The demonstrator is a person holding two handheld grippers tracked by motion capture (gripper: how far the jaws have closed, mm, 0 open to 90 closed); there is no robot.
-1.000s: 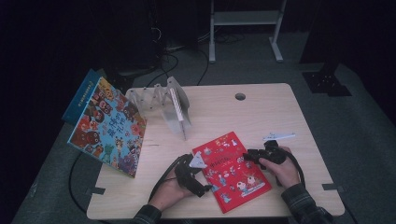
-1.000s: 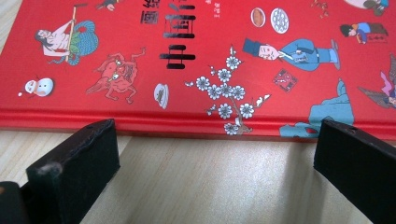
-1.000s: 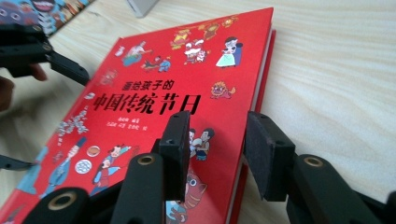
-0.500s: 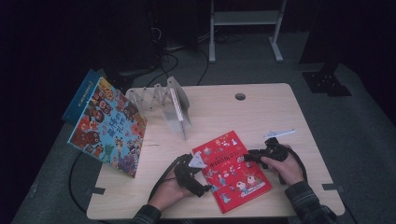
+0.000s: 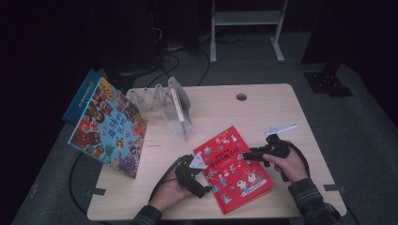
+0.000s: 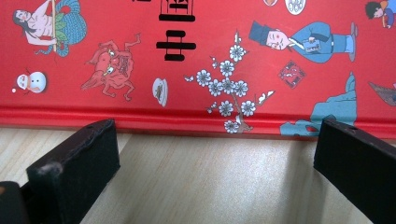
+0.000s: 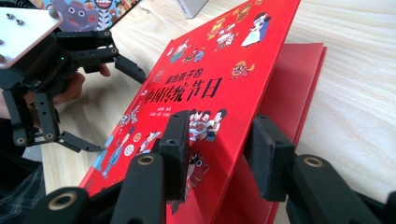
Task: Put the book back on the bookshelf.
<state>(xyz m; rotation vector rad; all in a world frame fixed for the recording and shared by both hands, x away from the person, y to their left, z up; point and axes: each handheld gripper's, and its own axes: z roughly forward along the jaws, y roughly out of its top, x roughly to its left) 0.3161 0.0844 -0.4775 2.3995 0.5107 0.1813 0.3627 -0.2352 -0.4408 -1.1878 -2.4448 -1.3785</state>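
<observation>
A red picture book (image 5: 234, 168) lies flat near the table's front edge. My right gripper (image 5: 248, 154) reaches in over its right edge. In the right gripper view the front cover (image 7: 201, 84) is tilted up off the pages and passes between my right gripper's (image 7: 219, 144) jaws. One jaw is above the cover and one below, with a gap left, so it is open. My left gripper (image 5: 204, 182) rests on the table at the book's left edge. Its jaws (image 6: 215, 158) stand wide apart, just short of the red spine (image 6: 210, 116). It shows open across the book too (image 7: 116, 112).
A large colourful picture book (image 5: 108, 129) leans upright at the table's left edge, with a blue book (image 5: 79, 101) behind it. A white expanding rack (image 5: 155, 98) holds one white book (image 5: 180, 110) at back centre. A cable hole (image 5: 241, 97) sits at the back.
My right gripper has edged slightly left along the book's right edge. The left gripper and the book have barely moved.
</observation>
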